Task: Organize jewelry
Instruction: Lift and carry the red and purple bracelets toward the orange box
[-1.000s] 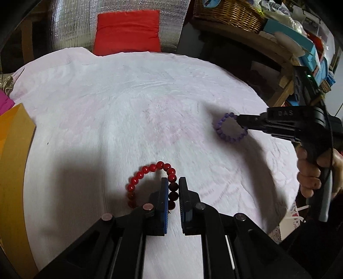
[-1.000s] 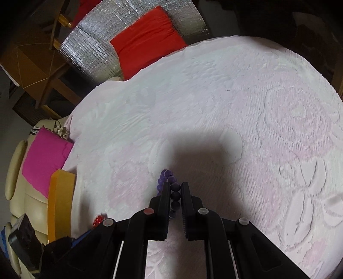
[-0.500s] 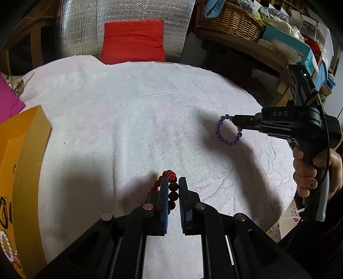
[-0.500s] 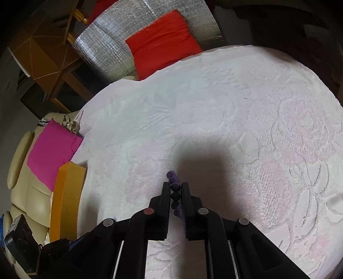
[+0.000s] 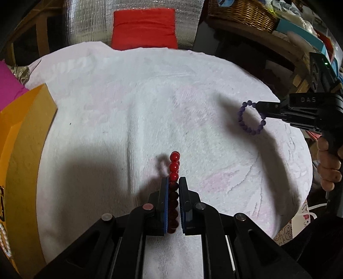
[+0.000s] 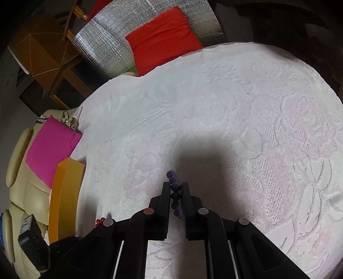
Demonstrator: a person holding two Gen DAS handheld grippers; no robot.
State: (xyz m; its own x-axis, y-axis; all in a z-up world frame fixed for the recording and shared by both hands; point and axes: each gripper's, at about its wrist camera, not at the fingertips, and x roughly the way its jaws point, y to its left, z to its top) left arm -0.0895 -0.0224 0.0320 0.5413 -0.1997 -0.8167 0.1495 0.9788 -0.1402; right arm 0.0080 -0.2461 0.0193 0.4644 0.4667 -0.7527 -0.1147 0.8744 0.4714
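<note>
My left gripper (image 5: 173, 182) is shut on a red bead bracelet (image 5: 174, 167) and holds it edge-on above the white towel-covered table (image 5: 150, 103). My right gripper (image 6: 174, 187) is shut on a purple bead bracelet (image 6: 173, 182). In the left wrist view the purple bracelet (image 5: 246, 122) hangs as a ring from the right gripper (image 5: 260, 109) above the table's right side. A few red beads (image 6: 100, 221) show at the lower left of the right wrist view.
An orange box (image 5: 23, 133) stands at the table's left edge; it also shows in the right wrist view (image 6: 64, 193). A red cushion (image 5: 143, 28), a pink cushion (image 6: 49, 148) and a wicker basket (image 5: 242, 12) lie beyond the table.
Both grippers have risen with their bracelets off the towel. The red bracelet lay flat as a ring; it now hangs edge-on between the left fingers. The orange box came closer.
</note>
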